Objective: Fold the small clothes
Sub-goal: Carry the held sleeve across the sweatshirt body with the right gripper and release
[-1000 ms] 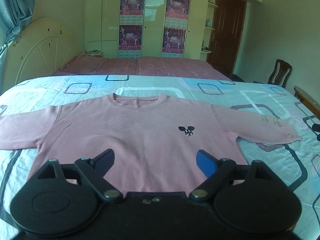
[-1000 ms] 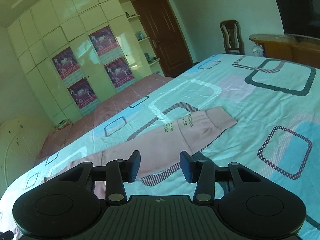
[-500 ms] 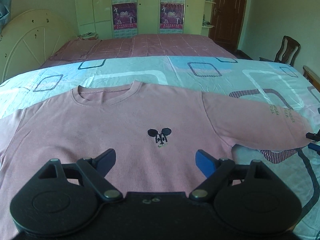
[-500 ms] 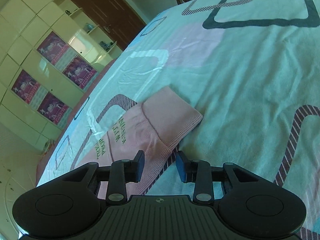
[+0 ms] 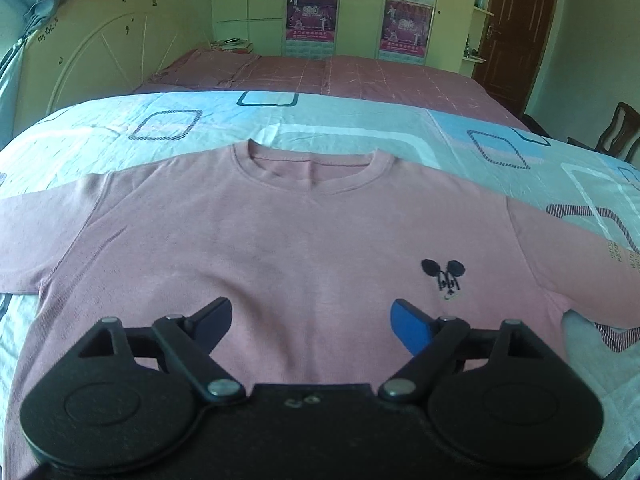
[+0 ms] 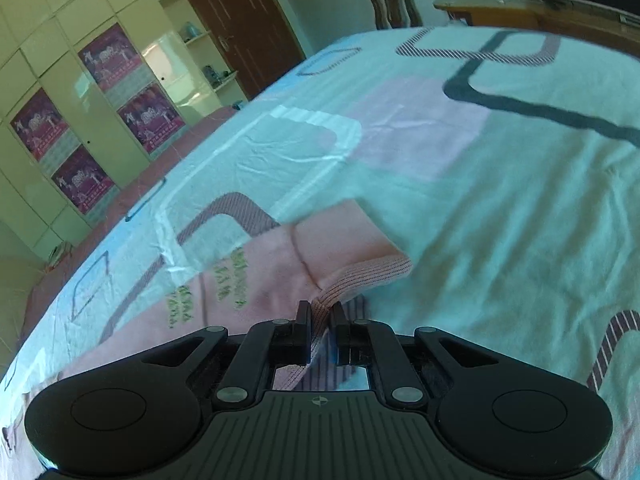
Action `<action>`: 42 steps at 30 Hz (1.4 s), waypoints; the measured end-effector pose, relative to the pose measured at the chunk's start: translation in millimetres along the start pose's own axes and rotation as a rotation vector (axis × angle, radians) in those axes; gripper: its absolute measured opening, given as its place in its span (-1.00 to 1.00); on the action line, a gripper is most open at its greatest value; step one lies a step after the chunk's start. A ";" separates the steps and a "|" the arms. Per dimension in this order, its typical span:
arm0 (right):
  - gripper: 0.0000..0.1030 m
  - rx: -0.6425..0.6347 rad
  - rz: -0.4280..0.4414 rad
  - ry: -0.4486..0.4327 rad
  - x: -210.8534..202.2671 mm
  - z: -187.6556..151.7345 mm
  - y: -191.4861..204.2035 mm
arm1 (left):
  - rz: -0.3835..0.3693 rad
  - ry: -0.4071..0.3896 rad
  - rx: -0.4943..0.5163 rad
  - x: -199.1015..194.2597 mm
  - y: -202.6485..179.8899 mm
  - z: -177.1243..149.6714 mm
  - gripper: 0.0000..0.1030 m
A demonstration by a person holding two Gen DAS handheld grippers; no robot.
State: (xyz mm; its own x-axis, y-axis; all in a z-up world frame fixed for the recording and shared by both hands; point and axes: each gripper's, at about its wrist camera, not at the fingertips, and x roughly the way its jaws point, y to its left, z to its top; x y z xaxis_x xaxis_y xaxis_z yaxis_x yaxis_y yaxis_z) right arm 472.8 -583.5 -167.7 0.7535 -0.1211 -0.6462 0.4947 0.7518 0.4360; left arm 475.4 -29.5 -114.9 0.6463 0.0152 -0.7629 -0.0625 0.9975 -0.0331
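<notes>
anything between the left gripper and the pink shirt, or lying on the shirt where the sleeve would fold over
Nothing visible. The left gripper hangs open over the bare front of the pink shirt, which lies flat with nothing on it. The right gripper has just closed on the sleeve cuff.

Both grippers are matte black: left gripper (image 5: 311, 318) has one blue pad (image 5: 410, 330), silver pivot screws; right gripper (image 6: 320, 312) has a ribbed body, compass mark at 6 o'clock
</notes>
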 end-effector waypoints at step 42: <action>-0.27 -0.493 0.139 0.175 -50.3 -198.3 200.1 | -0.294 -0.069 0.278 95.1 -30.8 33.5 -0.86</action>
State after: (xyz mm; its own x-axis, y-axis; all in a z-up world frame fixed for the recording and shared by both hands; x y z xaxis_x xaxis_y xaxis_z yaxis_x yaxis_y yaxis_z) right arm 448.0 -298.4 -172.2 0.6933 0.0791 -0.7163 0.1020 0.9732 0.2062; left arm 564.2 -56.6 -164.8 0.6561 -0.2780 -0.7016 0.3343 0.9406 -0.0600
